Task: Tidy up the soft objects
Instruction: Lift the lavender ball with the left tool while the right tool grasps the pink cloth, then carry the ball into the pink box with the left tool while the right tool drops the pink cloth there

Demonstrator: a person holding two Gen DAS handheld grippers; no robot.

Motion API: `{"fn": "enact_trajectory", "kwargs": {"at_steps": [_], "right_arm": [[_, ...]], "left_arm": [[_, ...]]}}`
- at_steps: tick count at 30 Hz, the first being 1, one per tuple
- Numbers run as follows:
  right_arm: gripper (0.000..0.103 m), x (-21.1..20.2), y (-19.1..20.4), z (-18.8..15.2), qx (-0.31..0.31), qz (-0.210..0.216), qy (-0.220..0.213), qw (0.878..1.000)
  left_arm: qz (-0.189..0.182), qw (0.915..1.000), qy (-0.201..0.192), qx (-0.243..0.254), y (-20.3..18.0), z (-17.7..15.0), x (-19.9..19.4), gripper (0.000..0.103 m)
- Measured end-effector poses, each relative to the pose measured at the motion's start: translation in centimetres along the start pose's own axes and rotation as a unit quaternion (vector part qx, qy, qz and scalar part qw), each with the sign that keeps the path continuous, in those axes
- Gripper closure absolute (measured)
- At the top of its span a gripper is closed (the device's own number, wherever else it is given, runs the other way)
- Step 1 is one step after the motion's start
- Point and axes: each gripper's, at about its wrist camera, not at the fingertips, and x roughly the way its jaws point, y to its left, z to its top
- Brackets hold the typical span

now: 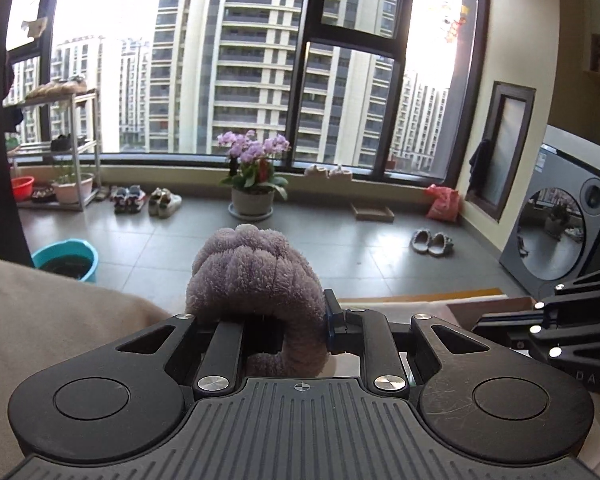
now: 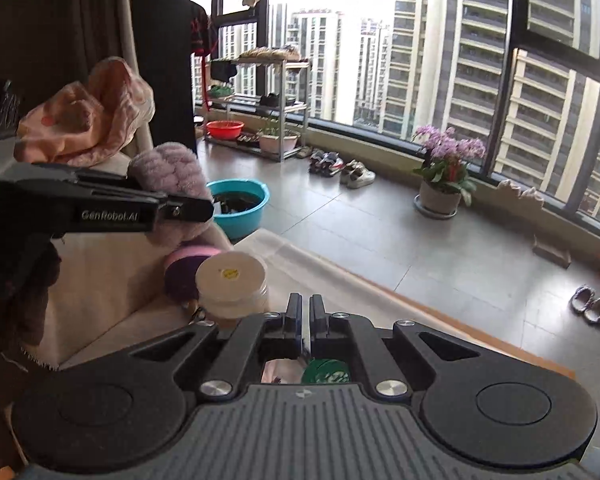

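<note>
While the left gripper [image 1: 260, 320] clamps one fluffy purple towel [image 1: 256, 272] aloft, the right gripper [image 2: 305, 312] points downward, closed and empty.

A grey tiled floor [image 1: 340, 248] stretches ahead of the left claw [image 1: 260, 320] to the window. Straight beyond it stands a potted orchid [image 1: 254, 176]; further left lie 2 pairs of sneakers [image 1: 146, 200], then a metal rack [image 1: 60, 148] with a red basin [image 1: 22, 187] and a planter on its lowest shelf. Close on the claw's left sits a teal basin [image 1: 66, 260]. To the right, 1 pair of grey slippers [image 1: 432, 242], a flat tray [image 1: 372, 213], a red bag [image 1: 443, 203] and a washing machine [image 1: 560, 232] rest on the tiles.
</note>
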Motion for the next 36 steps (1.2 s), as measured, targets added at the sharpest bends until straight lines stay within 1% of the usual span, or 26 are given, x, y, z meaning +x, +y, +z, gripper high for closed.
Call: {"fn": "enact_trajectory", "kwargs": {"at_steps": [1, 3, 5, 6, 7, 9, 11, 13, 15, 18, 20, 21, 23, 26, 29, 33, 36], "right_arm": [[0.097, 1.0, 0.7, -0.5, -0.010, 0.004, 0.012, 1.000], [0.084, 2.9, 2.2, -1.4, -0.029, 0.016, 0.040, 0.999], [0.055, 4.7, 3.8, -1.9, -0.050, 0.024, 0.064, 0.996], [0.050, 5.7, 4.6, -2.1, -0.062, 0.024, 0.073, 0.995], [0.047, 6.8, 5.4, -2.2, -0.073, 0.023, 0.083, 0.994], [0.047, 9.0, 6.6, -2.3, -0.089, 0.015, 0.106, 0.990], [0.048, 11.2, 7.7, -2.4, -0.102, -0.008, 0.126, 0.987], [0.048, 12.8, 8.3, -2.7, -0.114, -0.028, 0.139, 0.983], [0.052, 14.2, 8.7, -3.0, -0.120, -0.040, 0.154, 0.980], [0.064, 15.2, 9.2, -3.8, -0.132, -0.039, 0.170, 0.976], [0.095, 15.5, 9.3, -3.9, -0.135, -0.041, 0.179, 0.974], [0.095, 15.3, 8.8, -3.6, -0.121, -0.035, 0.180, 0.975], [0.095, 13.9, 7.6, -2.4, -0.089, -0.022, 0.165, 0.982], [0.095, 10.7, 5.6, -0.2, -0.045, -0.004, 0.122, 0.992], [0.096, 7.1, 3.9, 1.6, -0.007, 0.014, 0.080, 0.997], [0.096, 2.7, 2.5, 2.9, 0.002, 0.005, 0.022, 1.000], [0.096, -0.2, 1.4, 3.0, 0.006, -0.005, -0.014, 1.000]], "left_arm": [[0.003, 0.9999, 0.009, -0.007, 0.8, -1.1, 0.0, 0.081], [0.011, 0.9993, 0.029, -0.020, 2.1, -3.0, 0.1, 0.081], [0.017, 0.9984, 0.047, -0.027, 3.2, -4.8, 0.4, 0.081], [0.013, 0.9977, 0.060, -0.030, 3.7, -5.7, 0.5, 0.081], [0.005, 0.9967, 0.074, -0.034, 4.2, -6.7, 0.5, 0.081], [-0.005, 0.9945, 0.095, -0.044, 5.0, -8.1, 1.0, 0.081], [-0.009, 0.9927, 0.108, -0.052, 5.7, -9.1, 1.3, 0.081], [-0.010, 0.9918, 0.114, -0.057, 6.1, -9.7, 1.5, 0.081], [-0.008, 0.9917, 0.113, -0.060, 6.2, -9.7, 1.6, 0.081], [-0.009, 0.9923, 0.108, -0.060, 6.3, -9.3, 1.6, 0.081], [-0.011, 0.9929, 0.103, -0.059, 5.9, -9.0, 1.6, 0.081], [-0.012, 0.9932, 0.100, -0.058, 5.9, -8.7, 1.5, 0.081], [-0.016, 0.9943, 0.090, -0.055, 5.6, -8.1, 1.0, 0.081], [-0.016, 0.9961, 0.073, -0.047, 5.4, -6.6, 0.5, 0.081], [-0.013, 0.9980, 0.051, -0.035, 4.8, -4.3, 0.0, 0.081], [-0.014, 0.9994, 0.033, -0.002, 2.9, -1.2, 0.1, 0.081], [-0.027, 0.9990, 0.027, 0.025, 0.2, 0.9, 0.7, 0.081]]}}
